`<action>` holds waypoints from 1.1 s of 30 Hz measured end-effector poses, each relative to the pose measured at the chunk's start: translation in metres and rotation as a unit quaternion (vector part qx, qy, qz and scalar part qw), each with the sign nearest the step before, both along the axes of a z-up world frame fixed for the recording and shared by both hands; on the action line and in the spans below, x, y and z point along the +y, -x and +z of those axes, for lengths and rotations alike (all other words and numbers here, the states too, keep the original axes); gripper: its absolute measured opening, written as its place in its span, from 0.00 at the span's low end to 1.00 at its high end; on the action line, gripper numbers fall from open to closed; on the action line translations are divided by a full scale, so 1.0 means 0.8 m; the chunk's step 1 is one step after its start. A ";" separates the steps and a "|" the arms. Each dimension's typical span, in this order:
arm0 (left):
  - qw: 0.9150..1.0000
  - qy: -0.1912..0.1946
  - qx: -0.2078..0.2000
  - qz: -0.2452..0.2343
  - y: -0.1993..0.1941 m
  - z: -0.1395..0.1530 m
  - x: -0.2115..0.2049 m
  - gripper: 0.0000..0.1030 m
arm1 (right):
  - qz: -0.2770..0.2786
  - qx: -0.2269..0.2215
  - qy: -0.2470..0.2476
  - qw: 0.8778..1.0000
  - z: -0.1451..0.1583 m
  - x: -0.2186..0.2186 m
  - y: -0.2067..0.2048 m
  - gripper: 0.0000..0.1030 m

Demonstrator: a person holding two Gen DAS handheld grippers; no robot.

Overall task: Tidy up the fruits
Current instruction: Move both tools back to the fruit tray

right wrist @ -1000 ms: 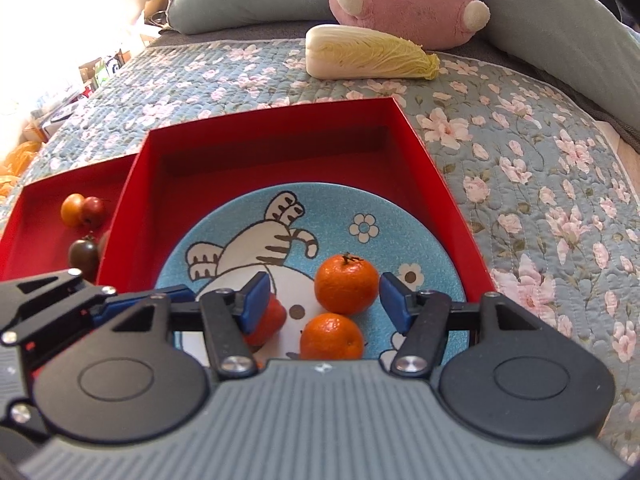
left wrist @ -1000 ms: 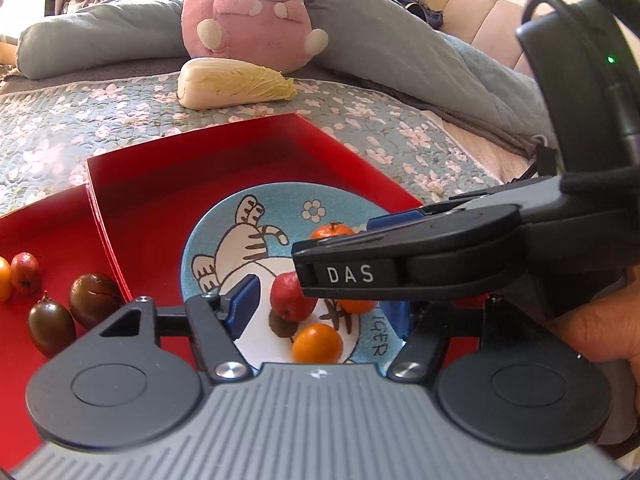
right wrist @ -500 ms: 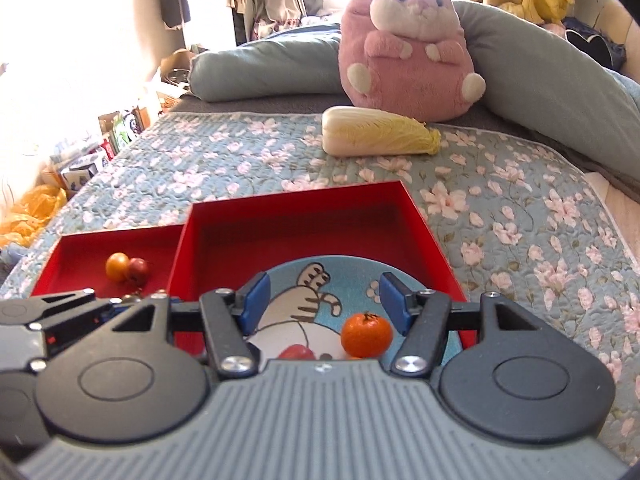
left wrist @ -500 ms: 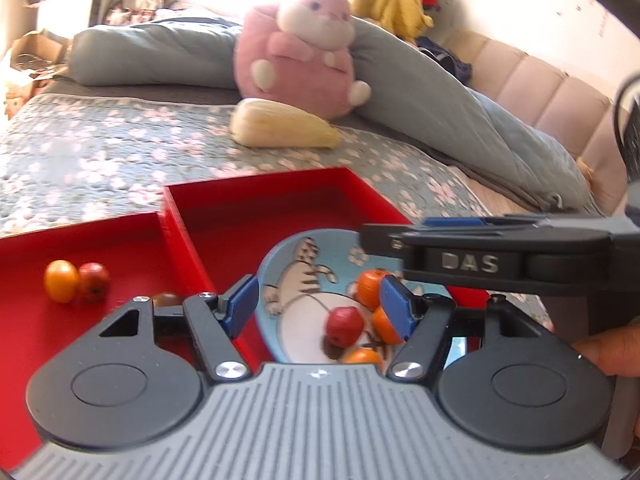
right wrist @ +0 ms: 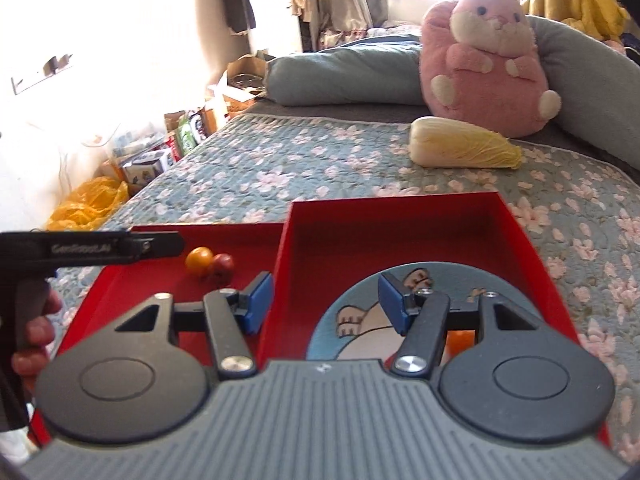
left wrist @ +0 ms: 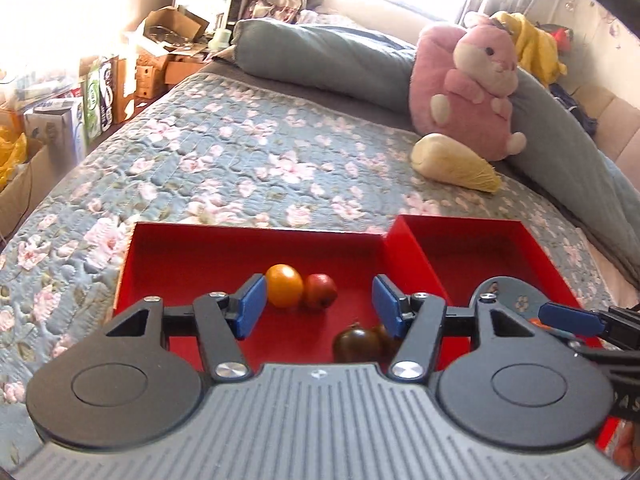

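Between picks, both sets of fingers spread and empty: left gripper (left wrist: 318,304) hovering over the left red tray (left wrist: 168,248) holding an orange (left wrist: 284,285), a red fruit (left wrist: 320,291) and dark tomatoes (left wrist: 357,345) (partly hidden), right gripper (right wrist: 326,302) astride the wall beside the cat plate (right wrist: 360,300); next, probably lowering onto one fruit and closing.

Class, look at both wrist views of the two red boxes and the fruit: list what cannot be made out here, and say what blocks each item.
- Fruit on the blue cartoon-cat plate: right wrist view shows only an orange sliver; the right gripper body hides the rest.
- Dark brown round fruits: left wrist view, lower parts behind the open left gripper; their number is unclear.
- Plate in left wrist view: mostly covered by gripper parts.
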State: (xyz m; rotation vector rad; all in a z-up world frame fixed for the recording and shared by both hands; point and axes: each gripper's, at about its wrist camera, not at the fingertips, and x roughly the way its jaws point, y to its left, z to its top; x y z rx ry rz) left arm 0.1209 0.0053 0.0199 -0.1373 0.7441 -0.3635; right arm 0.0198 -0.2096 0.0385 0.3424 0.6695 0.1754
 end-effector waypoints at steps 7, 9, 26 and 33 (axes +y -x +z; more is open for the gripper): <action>0.998 -0.035 0.033 0.037 -0.038 -0.031 0.018 0.52 | 0.113 -0.004 0.026 0.993 -0.002 0.084 -0.020 0.41; 0.998 -0.034 0.041 0.039 -0.045 -0.038 0.017 0.51 | 0.135 0.002 0.049 0.990 -0.003 0.101 -0.031 0.34; 0.997 -0.010 0.063 0.045 -0.068 -0.053 0.012 0.51 | 0.182 0.034 0.150 0.971 -0.034 0.160 -0.088 0.37; 0.997 -0.004 0.059 0.038 -0.064 -0.051 0.011 0.51 | 0.200 0.018 0.217 0.955 -0.034 0.180 -0.083 0.37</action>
